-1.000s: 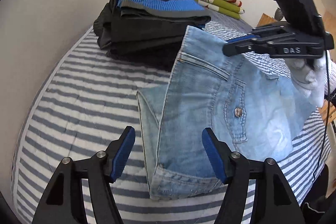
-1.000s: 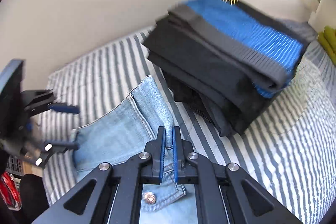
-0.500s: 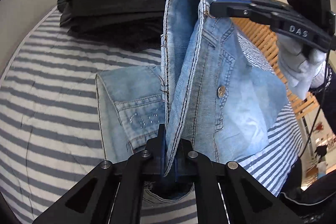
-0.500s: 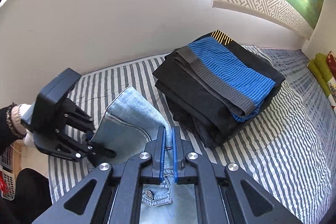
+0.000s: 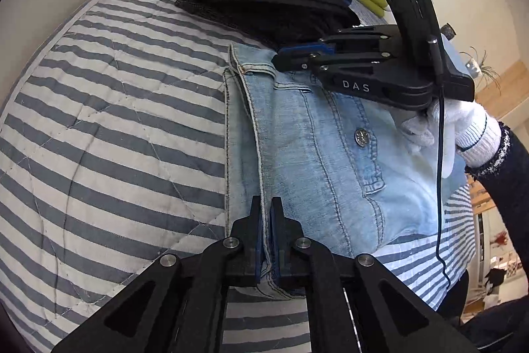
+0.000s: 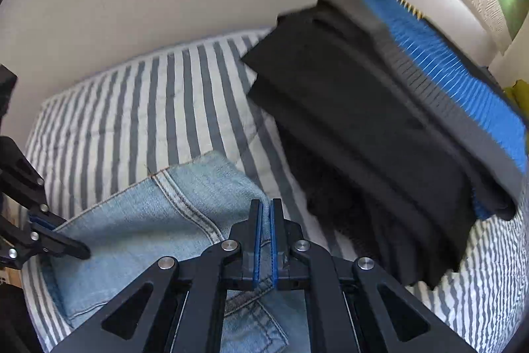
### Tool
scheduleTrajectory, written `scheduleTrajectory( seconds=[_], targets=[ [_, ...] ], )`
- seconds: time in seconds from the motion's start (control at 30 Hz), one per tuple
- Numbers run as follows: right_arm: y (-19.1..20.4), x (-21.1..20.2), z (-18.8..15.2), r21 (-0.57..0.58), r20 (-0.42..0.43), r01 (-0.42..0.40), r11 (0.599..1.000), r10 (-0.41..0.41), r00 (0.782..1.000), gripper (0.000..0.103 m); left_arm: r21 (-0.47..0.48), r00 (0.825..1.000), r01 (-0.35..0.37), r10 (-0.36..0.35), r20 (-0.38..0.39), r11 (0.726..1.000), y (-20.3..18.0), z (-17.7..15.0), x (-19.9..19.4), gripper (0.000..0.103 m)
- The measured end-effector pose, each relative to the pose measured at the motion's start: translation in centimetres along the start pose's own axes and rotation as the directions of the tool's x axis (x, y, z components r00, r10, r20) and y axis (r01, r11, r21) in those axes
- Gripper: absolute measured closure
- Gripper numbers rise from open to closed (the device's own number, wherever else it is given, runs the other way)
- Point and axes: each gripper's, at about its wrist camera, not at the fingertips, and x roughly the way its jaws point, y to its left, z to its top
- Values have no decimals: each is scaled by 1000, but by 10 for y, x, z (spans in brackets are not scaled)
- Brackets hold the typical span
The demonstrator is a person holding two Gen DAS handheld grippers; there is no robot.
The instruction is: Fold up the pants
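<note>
left gripper [image 5: 267,222], right gripper [image 6: 266,224] — jaws clamped (both angled down)

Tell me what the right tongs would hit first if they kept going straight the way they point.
Probably the striped bedspread just past the jeans they grip, with the dark clothes pile close on the right; depth is hard to judge.

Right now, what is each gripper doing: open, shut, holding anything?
Left gripper: shut on the edge of the jeans.
Right gripper: shut on the jeans' waistband corner, next to the stack of dark folded clothes.
</note>
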Motion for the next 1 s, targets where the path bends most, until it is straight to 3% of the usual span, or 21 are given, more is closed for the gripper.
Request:
scheduleTrajectory(
  seconds=[0.1,0.2,0.27,0.33,0.4,0.5,0.57,0.63,0.73,0.83,0.93,1.0],
  targets=[
    [-18,-18,0,72,23,-35,997,34,999,94,34,998,-68,68,18,997,-8,4,-10,81],
    [-62,-80,-7,170,114,-11,985,-9,993,84,49,987,-146,142,80,988,-17,7,-31,80],
    [-97,-130,-30,275,175,-48,960,-1,985,78,61,980,-168,160,119,984,-27,9,-43,78],
    [-121,-177,-74,357,200,-30,934,-45,979,77,93,978,-166,152,141,982,-52,5,-48,68],
    [-137,-215,-132,452,210,-33,891,-71,975,77,137,983,-145,127,132,980,-81,-4,-47,67],
    [-150,-252,-236,629,175,-21,777,-115,978,77,258,993,-108,92,73,960,-133,-16,-21,66],
    [-145,-262,-301,706,115,20,708,-143,983,77,317,998,-59,60,5,947,-167,-29,4,66],
    [-135,-263,-364,742,54,63,668,-154,987,77,347,998,-3,27,-64,938,-195,-42,28,65],
    [-121,-251,-423,789,14,52,612,-104,995,77,401,990,-7,62,-124,916,-231,-59,63,61],
    [-115,-239,-437,796,10,53,603,-100,995,77,412,981,-49,122,-152,910,-247,-66,92,61],
    [-141,-241,-422,751,8,135,646,-213,977,77,374,981,-47,114,-159,926,-254,-67,102,61],
    [-177,-240,-415,767,-9,176,617,-264,964,77,373,982,-51,114,-148,926,-258,-69,101,61]
  ],
)
